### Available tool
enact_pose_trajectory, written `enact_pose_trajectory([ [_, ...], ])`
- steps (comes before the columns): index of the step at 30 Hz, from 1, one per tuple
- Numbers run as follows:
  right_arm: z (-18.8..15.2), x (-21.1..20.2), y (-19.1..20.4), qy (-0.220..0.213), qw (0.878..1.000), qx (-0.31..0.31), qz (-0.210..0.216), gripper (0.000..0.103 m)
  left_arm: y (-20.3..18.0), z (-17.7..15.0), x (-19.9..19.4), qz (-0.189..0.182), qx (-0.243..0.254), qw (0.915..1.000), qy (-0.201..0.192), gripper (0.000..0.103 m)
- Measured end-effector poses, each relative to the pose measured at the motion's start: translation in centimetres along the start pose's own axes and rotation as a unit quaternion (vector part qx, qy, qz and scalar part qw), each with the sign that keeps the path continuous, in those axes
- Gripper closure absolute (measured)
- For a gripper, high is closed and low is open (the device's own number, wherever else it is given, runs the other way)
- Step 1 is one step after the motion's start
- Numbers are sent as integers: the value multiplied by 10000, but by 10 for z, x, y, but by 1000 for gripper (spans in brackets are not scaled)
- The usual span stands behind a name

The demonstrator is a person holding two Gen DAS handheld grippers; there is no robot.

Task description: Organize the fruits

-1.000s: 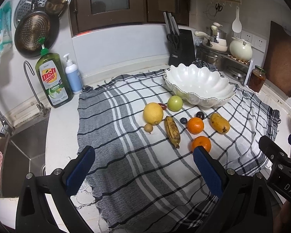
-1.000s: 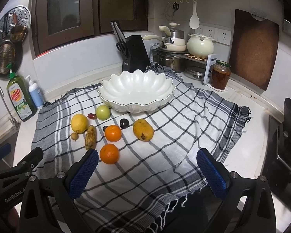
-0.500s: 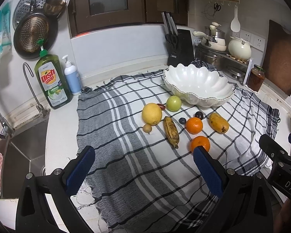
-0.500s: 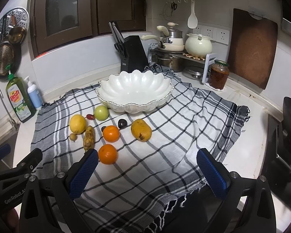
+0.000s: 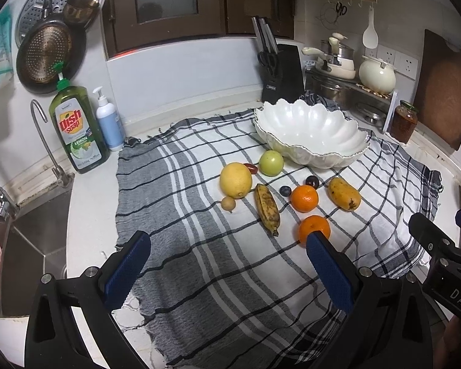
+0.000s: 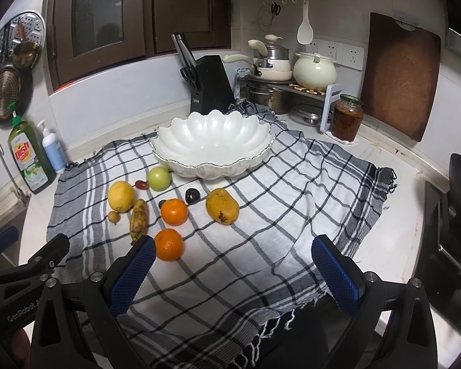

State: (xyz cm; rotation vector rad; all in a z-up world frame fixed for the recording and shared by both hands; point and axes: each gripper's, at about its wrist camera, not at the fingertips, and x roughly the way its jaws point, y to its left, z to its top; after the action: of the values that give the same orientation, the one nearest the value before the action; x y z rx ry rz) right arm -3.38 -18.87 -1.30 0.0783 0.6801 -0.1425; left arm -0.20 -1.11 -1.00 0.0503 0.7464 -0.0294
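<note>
A white scalloped bowl (image 5: 338,156) (image 6: 199,169) stands empty at the far side of a checked cloth (image 5: 206,264). In front of it lie a lemon (image 5: 235,180), a green apple (image 5: 271,163), a spotted banana (image 5: 267,204), two oranges (image 5: 304,198) (image 5: 315,227), a mango (image 5: 344,193) and small dark fruits (image 5: 285,190). In the right wrist view the mango (image 6: 222,205) and the near orange (image 6: 169,244) lie closest. My left gripper (image 5: 227,261) and right gripper (image 6: 235,263) are both open and empty, above the cloth's near edge.
A dish soap bottle (image 5: 76,132), a pump bottle (image 5: 109,124) and a sink with tap (image 5: 24,230) are at the left. A knife block (image 5: 281,73), pots (image 6: 315,69), a jar (image 6: 346,117) and a cutting board (image 6: 399,77) line the back and right.
Both grippers have drifted slightly, so the fruit sits a little lower and to the left in view. Nothing was taken hold of; the jaws stay open.
</note>
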Motion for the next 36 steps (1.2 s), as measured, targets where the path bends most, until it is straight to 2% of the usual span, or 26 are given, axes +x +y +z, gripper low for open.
enact_pose_trajectory([
  [16,-5,54,6,395,9991,-147,54,1,-6,-5,51,-118,38,9994,334,0],
  [32,-11,114,62,688,9948,-680,303,2,42,-14,102,97,-432,9967,686,0],
  [36,-16,126,74,819,9925,-810,415,8,52,-16,111,134,-535,9955,764,0],
])
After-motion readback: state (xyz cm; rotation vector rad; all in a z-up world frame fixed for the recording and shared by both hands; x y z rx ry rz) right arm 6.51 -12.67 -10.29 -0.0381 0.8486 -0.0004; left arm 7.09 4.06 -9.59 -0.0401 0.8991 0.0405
